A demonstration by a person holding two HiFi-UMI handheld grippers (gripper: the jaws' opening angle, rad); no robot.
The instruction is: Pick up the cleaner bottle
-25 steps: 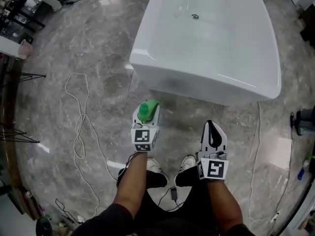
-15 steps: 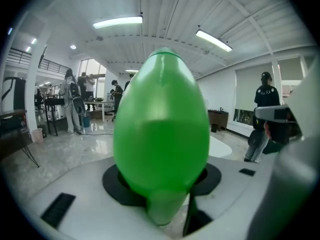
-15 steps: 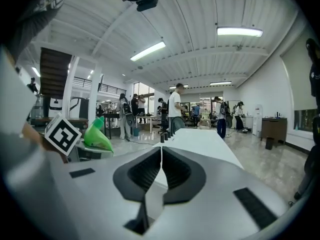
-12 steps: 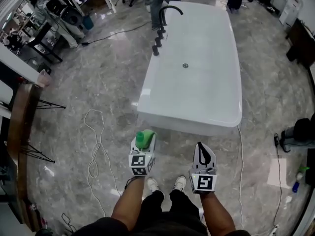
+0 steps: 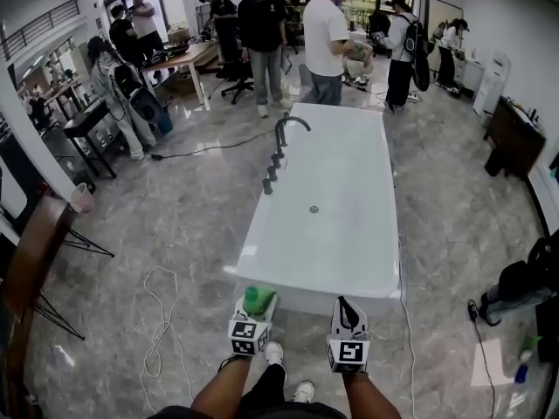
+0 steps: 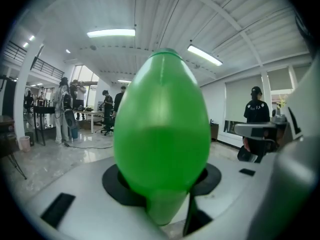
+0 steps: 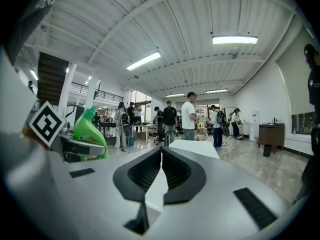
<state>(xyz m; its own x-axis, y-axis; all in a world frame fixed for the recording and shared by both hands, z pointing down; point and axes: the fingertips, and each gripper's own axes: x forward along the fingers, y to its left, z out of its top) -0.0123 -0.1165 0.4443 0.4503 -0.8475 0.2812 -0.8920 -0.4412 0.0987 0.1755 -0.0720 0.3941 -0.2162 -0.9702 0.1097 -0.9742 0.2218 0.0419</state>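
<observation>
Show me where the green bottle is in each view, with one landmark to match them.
Head view: green bottle low, left of centre, in the left gripper, before the bathtub's near end.
Left gripper view: bottle fills the centre, clamped between the jaws.
Right gripper view: bottle at far left, mid height.
Shared landmark: the desk among the standing people.

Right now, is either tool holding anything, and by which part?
The left tool grips the green cleaner bottle across its body, cap end up. The right tool is shut and empty.
</observation>
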